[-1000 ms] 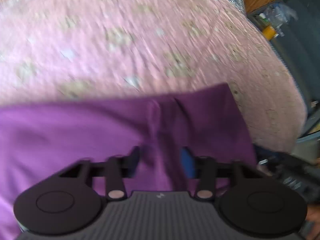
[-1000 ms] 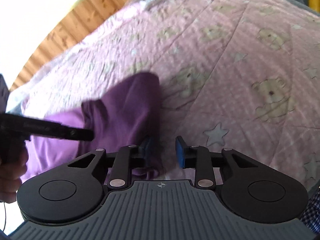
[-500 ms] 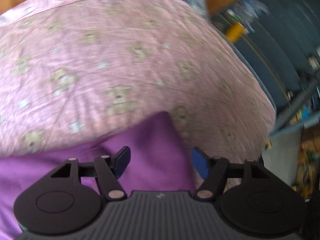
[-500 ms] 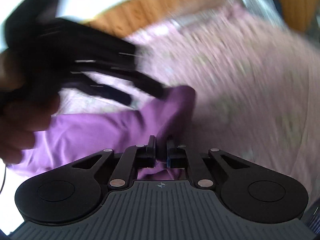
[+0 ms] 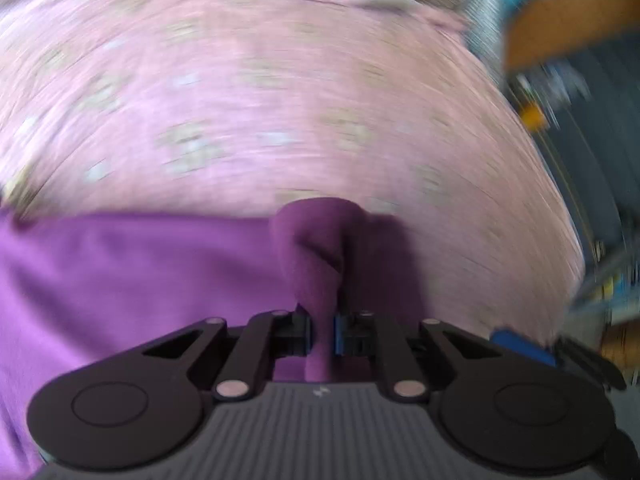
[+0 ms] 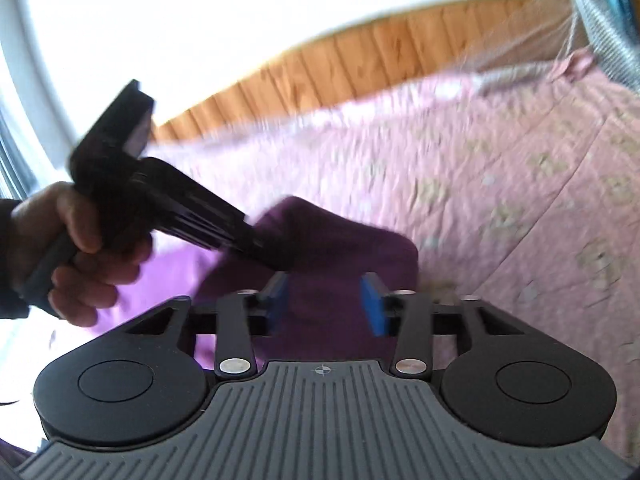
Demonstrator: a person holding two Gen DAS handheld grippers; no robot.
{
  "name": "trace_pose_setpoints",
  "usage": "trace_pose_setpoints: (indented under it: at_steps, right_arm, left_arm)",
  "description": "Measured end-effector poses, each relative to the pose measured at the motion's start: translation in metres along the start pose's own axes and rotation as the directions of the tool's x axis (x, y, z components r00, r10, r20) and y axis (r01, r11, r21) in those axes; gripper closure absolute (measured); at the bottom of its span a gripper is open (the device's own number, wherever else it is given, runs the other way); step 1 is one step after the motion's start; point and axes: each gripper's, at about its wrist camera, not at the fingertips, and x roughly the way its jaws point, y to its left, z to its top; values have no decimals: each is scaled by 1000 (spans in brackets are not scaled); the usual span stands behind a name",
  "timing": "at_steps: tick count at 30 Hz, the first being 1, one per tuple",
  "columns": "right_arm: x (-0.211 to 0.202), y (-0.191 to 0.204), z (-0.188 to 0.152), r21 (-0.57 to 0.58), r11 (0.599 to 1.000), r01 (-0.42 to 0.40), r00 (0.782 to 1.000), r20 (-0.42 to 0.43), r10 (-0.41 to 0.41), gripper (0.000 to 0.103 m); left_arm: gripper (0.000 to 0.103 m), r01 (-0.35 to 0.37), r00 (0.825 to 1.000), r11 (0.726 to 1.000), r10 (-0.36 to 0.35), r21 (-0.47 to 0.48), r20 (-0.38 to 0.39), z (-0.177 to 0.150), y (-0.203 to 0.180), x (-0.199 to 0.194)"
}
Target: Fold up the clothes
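Garment: a purple garment (image 5: 120, 280) lay on the bed's pink bedsheet (image 5: 280, 100), at the near side, with one corner lifted off the rest.
Left tongs: the left tongs (image 5: 322, 332) were closing and already clamped on a bunched fold of the purple cloth, which rose in a twisted ridge just beyond the pads.
Right tongs: the right tongs (image 6: 328, 304) stood apart and were opening; purple cloth lay beneath and between the blue pads, but the pads did not press on it.
Left hand: in the right wrist view a hand (image 6: 76, 256) held the left tool's handle at the left, its tip at the raised purple corner.
Step in hand: it looked like one edge of the garment being carried across to make a fold, with the left side alone holding.
Risk, slip: the pinch took a thick, twisted wad, not a flat edge, so a quick pull could draw the cloth out of the pads.
Risk, skew: with only one corner gripped, the far layer could trail and crease, leaving a crooked fold.
Risk, sheet: the bedsheet lay touching under the garment; a low pass could drag or catch it.
Risk, tongs meeting: both tools were close together over the same corner and could knock.
Unclear: motion blur hid the garment's type and its edges.
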Motion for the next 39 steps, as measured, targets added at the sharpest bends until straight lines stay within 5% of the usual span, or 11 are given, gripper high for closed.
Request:
trace_pose_setpoints:
  at_steps: [5,10,14,18,19,22,26,33,34,35,39]
  right_arm:
    - [63,20,-23,-130,985,109,975,-181,-132,84]
    - [62,19,-14,-137,982,128,963,-220,-156,82]
    - [69,9,20,-152,974,166,974,-127,-186,77]
    - [124,-13,27,-149,971,188,960,-180,-214,83]
    - [129,-20,27,-128,976,176,965,-172,-197,92]
    - [117,-42,34,-1,992,128,983,-136,-127,93]
    - [82,-73,17,240,971,23,989,-145,12,59]
    - [84,-103,-43,467,864,-187,915,-238,327,58]
    - [86,-103,-44,467,862,-197,910,-240,338,68]
    - [87,-103,-44,460,865,-199,908,-245,339,95]
    - [77,-105,-28,378,906,-190,922,-247,297,98]
  left_arm:
    - [83,28,999,999,-27,-37,17,-10,33,18]
    - [76,79,994,993,-71,-93,82,-29,45,0]
    - [70,102,989,990,-91,-92,117,-54,44,-19]
    - [71,61,997,994,-56,-92,53,-66,44,0]
    - [72,59,996,995,-53,-86,70,-68,43,1]
    - [72,54,996,992,-45,-110,79,-70,40,-3]
    - [71,122,987,977,-100,-173,128,-74,41,-9]
    - [68,160,982,955,-129,-251,136,-83,42,11]
    - [70,168,981,946,-133,-276,143,-84,44,11]
    - [74,178,979,937,-137,-302,150,-85,47,11]
    - [81,250,963,916,-201,-314,179,-87,40,7]
